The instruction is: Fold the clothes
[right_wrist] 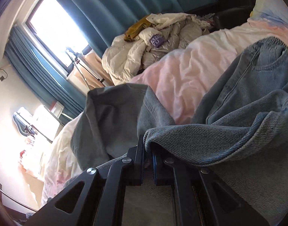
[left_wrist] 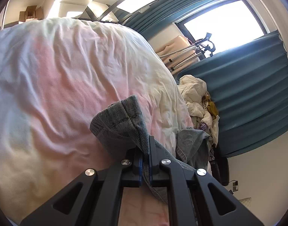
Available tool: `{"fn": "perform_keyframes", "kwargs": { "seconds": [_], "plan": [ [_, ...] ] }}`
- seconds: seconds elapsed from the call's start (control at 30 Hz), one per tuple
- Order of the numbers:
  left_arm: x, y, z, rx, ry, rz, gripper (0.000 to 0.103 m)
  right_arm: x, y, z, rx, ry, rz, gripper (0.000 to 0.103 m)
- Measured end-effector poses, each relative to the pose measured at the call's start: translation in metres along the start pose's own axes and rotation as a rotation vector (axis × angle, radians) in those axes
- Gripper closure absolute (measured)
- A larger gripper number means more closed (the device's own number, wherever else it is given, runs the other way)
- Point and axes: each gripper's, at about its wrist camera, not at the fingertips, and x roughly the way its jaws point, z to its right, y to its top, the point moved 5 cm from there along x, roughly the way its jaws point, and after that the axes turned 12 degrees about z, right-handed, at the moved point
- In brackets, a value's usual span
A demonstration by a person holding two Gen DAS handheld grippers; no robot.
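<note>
A pair of light blue denim jeans (right_wrist: 238,131) lies across a bed covered with a pale pink and cream sheet (left_wrist: 59,75). My left gripper (left_wrist: 145,150) is shut on a hemmed corner of the jeans (left_wrist: 121,118), which sticks up between the fingers above the sheet. My right gripper (right_wrist: 147,150) is shut on another edge of the jeans; the denim drapes over its right finger and spreads to the right. A grey inner side of the fabric (right_wrist: 110,116) hangs to the left of it.
A heap of cream bedding and clothes (right_wrist: 153,43) with a mustard garment (right_wrist: 136,28) lies beyond the bed by the teal curtains (left_wrist: 247,98). A bright window (left_wrist: 223,22), a stand (left_wrist: 198,47) and a black chair (right_wrist: 234,5) are behind.
</note>
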Motion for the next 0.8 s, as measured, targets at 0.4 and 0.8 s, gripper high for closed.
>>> {"fn": "perform_keyframes", "kwargs": {
  "seconds": [0.4, 0.8],
  "plan": [
    [0.02, -0.003, -0.002, 0.061, 0.075, 0.001, 0.099, 0.002, 0.002, 0.006, 0.034, 0.033, 0.013, 0.098],
    [0.007, -0.007, -0.007, 0.042, 0.083, 0.008, 0.099, -0.062, -0.002, 0.0, 0.148, 0.144, -0.046, 0.093]
  ]
}}
